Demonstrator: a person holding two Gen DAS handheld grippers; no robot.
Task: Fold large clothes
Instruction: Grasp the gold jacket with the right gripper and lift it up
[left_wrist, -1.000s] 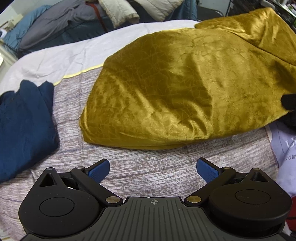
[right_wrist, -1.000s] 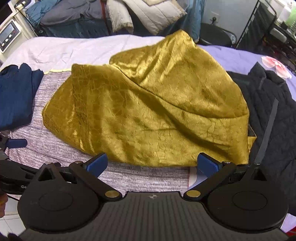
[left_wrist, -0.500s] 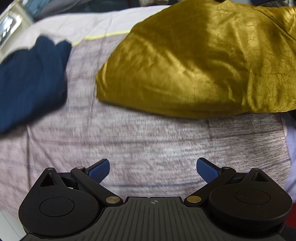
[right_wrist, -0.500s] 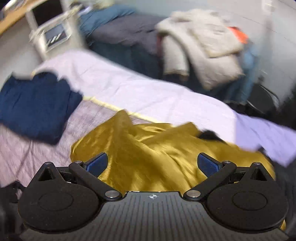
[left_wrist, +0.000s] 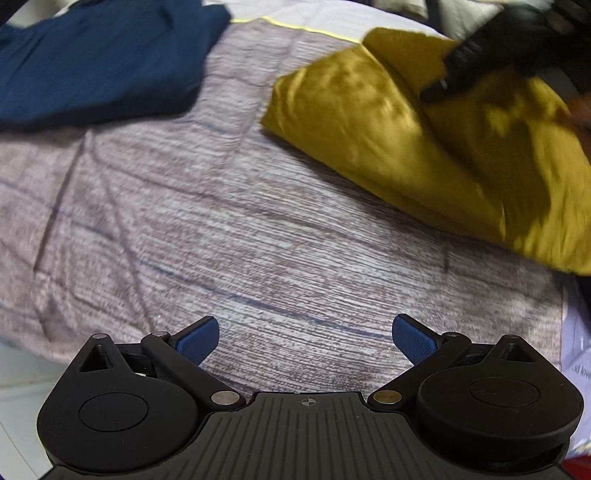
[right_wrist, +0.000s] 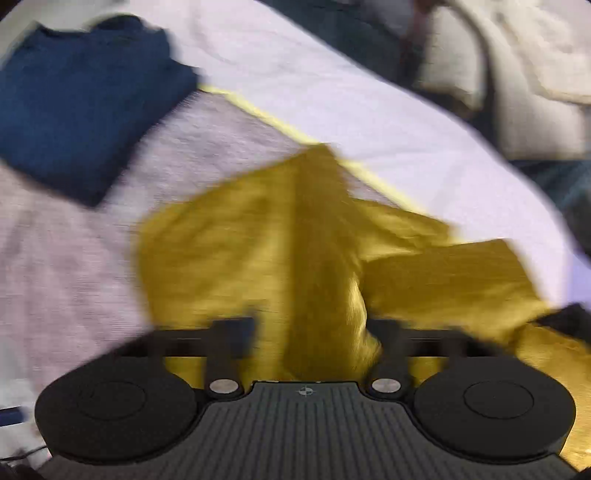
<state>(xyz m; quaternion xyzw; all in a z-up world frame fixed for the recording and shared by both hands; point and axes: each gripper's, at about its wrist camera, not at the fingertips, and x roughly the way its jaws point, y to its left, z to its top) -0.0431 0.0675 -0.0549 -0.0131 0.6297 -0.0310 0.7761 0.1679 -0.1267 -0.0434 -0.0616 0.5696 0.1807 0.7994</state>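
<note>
A shiny yellow garment (left_wrist: 424, 147) lies crumpled on the grey streaked blanket (left_wrist: 258, 240). My left gripper (left_wrist: 306, 339) hangs open over bare blanket, near the garment's left edge but not touching it, with nothing between its blue pads. In the right wrist view my right gripper (right_wrist: 314, 339) is closing, and a raised ridge of the yellow garment (right_wrist: 240, 240) stands bunched between its fingers. The picture is blurred. From the left wrist view, the right gripper (left_wrist: 480, 55) shows as a black shape on the garment's far corner.
A folded navy garment (left_wrist: 92, 62) lies on the blanket to the left, also seen as the navy garment (right_wrist: 74, 110). Beyond the blanket's yellow trim lies a pale sheet (right_wrist: 369, 110). Jackets (right_wrist: 517, 74) are heaped at the back.
The right gripper swung down onto the yellow garment, and its wide-open jaws came together on a fold. The left gripper slid over the blanket and rolled. The garment now sits at its upper right.
</note>
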